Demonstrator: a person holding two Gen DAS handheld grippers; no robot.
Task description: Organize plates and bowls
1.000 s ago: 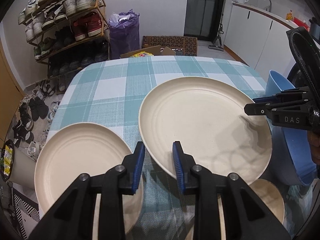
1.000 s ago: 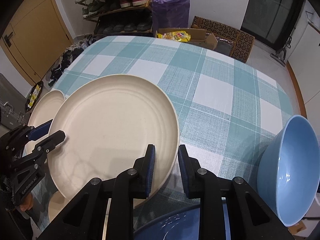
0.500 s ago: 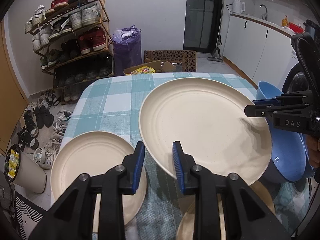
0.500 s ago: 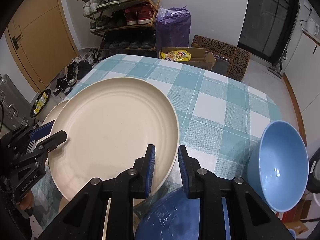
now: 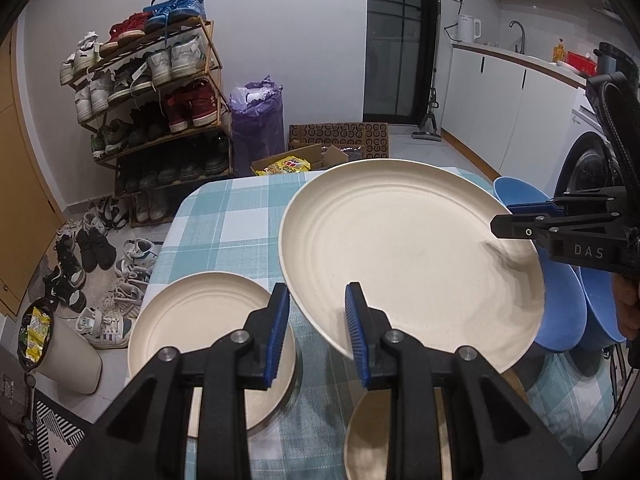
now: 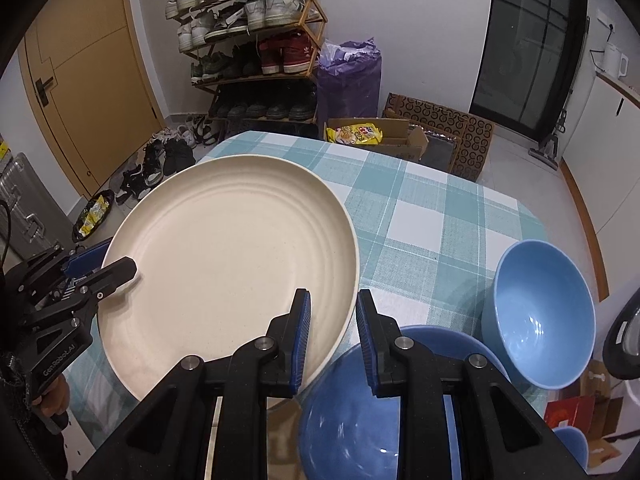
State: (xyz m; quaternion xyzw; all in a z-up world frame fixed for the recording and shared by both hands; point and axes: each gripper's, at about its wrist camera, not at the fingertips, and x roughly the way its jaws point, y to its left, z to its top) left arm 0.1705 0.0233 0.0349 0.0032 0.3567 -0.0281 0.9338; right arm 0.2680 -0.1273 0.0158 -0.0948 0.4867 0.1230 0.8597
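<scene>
A: Tongs first. What are they doing?

B: Left tongs (image 5: 316,322) are narrowed onto the near rim of the large round cream plate (image 5: 404,256); right tongs (image 6: 330,334) pinch its opposite rim. Held between both, it is tilted above the worktop with the teal-and-white checked cloth (image 6: 432,216).

A: And around that plate?

B: Left of it, a smaller cream plate (image 5: 192,320) lies flat on the cloth. Right of it, a light blue bowl (image 6: 540,320) leans on its side, with a darker blue bowl (image 6: 360,412) nearer, under the right tongs.
</scene>
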